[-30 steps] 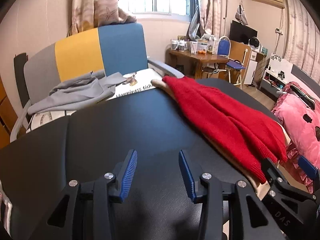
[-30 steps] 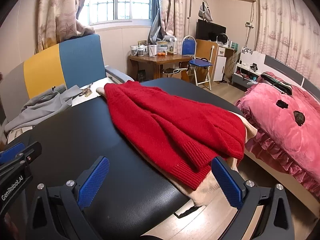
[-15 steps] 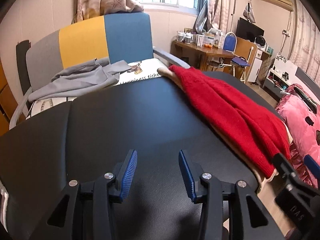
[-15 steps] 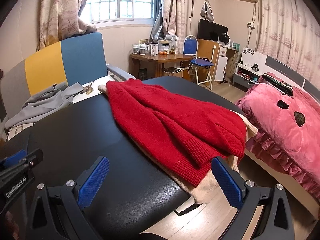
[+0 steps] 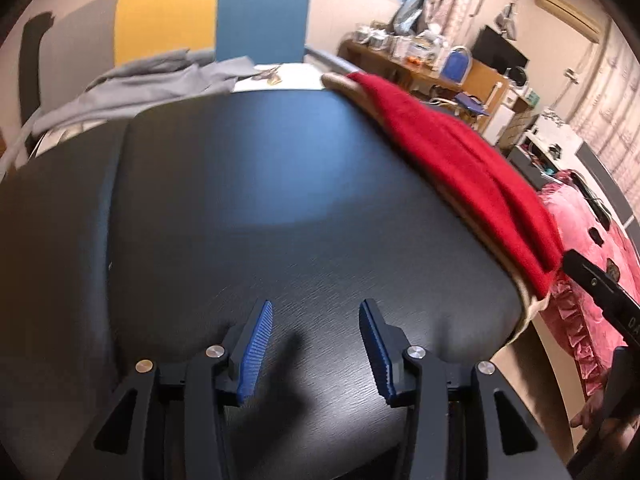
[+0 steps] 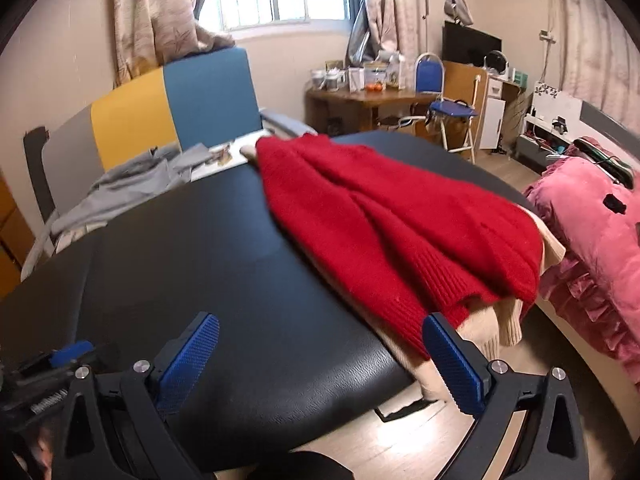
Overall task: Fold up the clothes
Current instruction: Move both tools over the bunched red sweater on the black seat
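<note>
A folded red knit sweater (image 6: 400,216) lies on a cream garment (image 6: 504,320) along the right side of the black padded table (image 6: 248,264). In the left wrist view the red sweater (image 5: 460,160) runs down the table's right edge. My left gripper (image 5: 316,344) hovers open low over the bare black table (image 5: 260,200), holding nothing. My right gripper (image 6: 320,364) is open wide at the table's near edge, its right finger (image 6: 452,364) close to the sweater's hem. A grey garment (image 6: 132,188) lies on the chair seat behind the table.
A chair (image 6: 176,108) with yellow and blue back panels stands behind the table. A pink bed (image 6: 596,232) is to the right, close to the table. A wooden desk (image 6: 372,100) and a blue folding chair (image 6: 444,108) stand at the back. Wooden floor shows below the table edge.
The left gripper has dropped lower and closer to the table, tilting down. The right gripper has shifted nearer to the red sweater's hem. Both stay open and hold nothing.
</note>
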